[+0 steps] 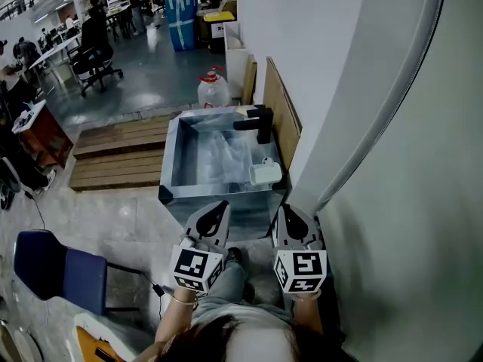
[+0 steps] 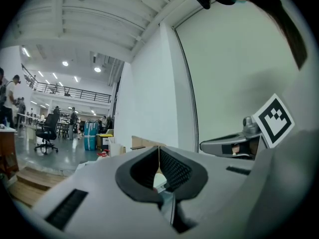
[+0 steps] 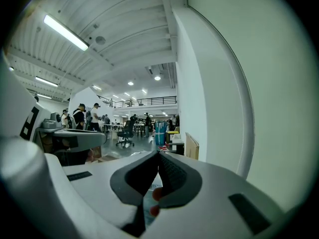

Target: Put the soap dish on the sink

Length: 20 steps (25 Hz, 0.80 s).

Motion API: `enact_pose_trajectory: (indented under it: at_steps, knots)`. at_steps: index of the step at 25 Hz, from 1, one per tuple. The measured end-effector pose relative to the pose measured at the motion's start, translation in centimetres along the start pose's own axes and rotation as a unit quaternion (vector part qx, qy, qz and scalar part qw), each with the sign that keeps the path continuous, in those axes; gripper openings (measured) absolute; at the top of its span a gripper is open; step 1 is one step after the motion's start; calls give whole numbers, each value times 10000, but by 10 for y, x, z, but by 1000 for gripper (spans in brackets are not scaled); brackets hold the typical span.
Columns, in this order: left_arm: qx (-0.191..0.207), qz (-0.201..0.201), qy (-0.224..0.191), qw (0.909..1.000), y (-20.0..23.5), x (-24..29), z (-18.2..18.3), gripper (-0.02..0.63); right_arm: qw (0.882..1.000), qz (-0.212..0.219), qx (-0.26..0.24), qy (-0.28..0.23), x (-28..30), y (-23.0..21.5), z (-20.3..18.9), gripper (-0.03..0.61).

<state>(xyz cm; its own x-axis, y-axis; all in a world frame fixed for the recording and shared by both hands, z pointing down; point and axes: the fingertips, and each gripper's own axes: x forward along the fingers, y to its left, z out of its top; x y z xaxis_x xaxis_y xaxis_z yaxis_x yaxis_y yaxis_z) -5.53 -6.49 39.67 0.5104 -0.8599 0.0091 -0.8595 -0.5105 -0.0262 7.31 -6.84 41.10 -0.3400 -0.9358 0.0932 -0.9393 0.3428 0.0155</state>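
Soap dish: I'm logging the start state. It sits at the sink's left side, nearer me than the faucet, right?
Not quite. The head view shows the soap dish at the sink's right side, nearer you than the faucet.

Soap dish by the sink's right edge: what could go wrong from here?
The left gripper and right gripper are both shut; reaching so may push the soap dish instead of gripping it. The black faucet stands just behind it and the wall is close at right, so a gripper may bump them.
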Motion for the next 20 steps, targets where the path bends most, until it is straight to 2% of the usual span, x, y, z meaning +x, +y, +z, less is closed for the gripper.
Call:
enact_pose_trajectory:
  at_steps: [20]
  knots:
    - [62, 7, 0, 10000, -12, -7, -1, 9, 9999, 109, -107, 44, -8, 2, -6, 26]
